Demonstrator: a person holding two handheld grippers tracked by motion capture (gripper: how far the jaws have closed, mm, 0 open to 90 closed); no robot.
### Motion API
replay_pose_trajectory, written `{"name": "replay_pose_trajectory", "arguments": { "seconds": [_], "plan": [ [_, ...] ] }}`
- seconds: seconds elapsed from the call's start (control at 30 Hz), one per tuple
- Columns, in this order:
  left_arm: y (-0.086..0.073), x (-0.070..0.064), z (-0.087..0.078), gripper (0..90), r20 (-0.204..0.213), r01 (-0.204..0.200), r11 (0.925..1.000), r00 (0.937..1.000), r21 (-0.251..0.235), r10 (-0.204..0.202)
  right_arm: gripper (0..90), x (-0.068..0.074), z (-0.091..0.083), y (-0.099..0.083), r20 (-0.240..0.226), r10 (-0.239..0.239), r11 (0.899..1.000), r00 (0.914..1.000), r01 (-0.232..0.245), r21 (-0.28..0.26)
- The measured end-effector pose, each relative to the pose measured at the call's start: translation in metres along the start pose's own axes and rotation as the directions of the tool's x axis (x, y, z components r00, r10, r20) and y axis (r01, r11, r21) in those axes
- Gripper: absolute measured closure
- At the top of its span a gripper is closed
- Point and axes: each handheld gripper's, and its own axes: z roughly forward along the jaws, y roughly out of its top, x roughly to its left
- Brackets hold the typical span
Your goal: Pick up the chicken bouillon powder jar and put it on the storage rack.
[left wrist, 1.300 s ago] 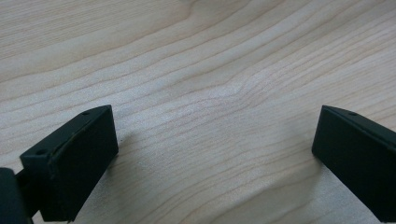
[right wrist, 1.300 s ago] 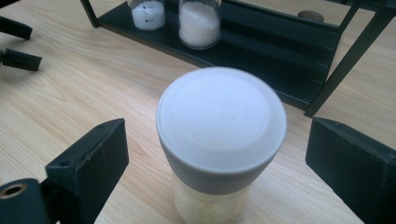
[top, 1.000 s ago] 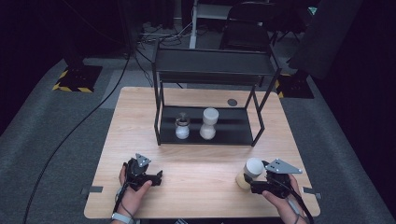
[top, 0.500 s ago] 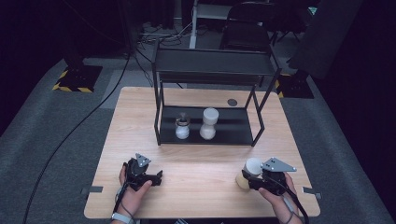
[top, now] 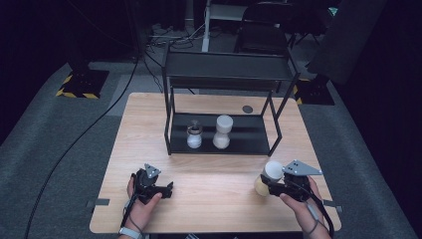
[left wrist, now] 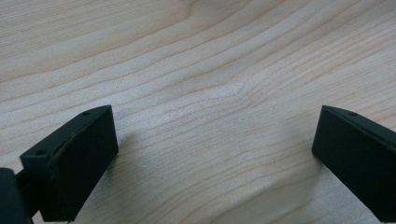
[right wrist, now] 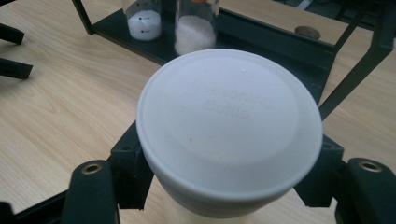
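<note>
The right gripper has its jaws clamped on a white-lidded jar with pale contents; in the right gripper view the lid sits squarely between the two black jaws. The jar is at the table's front right, well in front of the black shelf rack and outside its frame. Whether it rests on the table or is lifted a little cannot be told.

On the rack's lower shelf two containers already stand side by side: a small glass jar with white powder and, just right of it, a taller white-capped jar. There is free room on that shelf to the right of them.

The left gripper rests in front of the rack's left end, jaws spread wide with nothing but bare wood between them.

Judgement: grasp done, two items shelved; this jar probably goes next, so the carry to the rack and the release are left. Roughly mid-task.
</note>
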Motion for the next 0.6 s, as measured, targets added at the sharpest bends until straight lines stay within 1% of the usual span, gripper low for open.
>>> {"name": "replay_pose_trajectory", "arguments": {
  "seconds": [0.13, 0.33, 0.6],
  "plan": [
    [0.0, 0.0, 0.0, 0.3, 0.0, 0.0, 1.0, 1.0, 0.0, 0.0, 34.1, -0.006, -0.002, 0.007, -0.003, 0.005, 1.0, 1.0, -0.005, -0.002],
    [0.0, 0.0, 0.0, 0.3, 0.0, 0.0, 1.0, 1.0, 0.0, 0.0, 34.1, -0.014, -0.004, 0.019, -0.002, -0.001, 1.0, 1.0, 0.001, -0.004],
    [0.0, 0.0, 0.0, 0.3, 0.0, 0.0, 1.0, 1.0, 0.0, 0.0, 34.1, -0.024, -0.003, 0.037, -0.007, -0.005, 1.0, 1.0, 0.005, -0.015]
  ]
}}
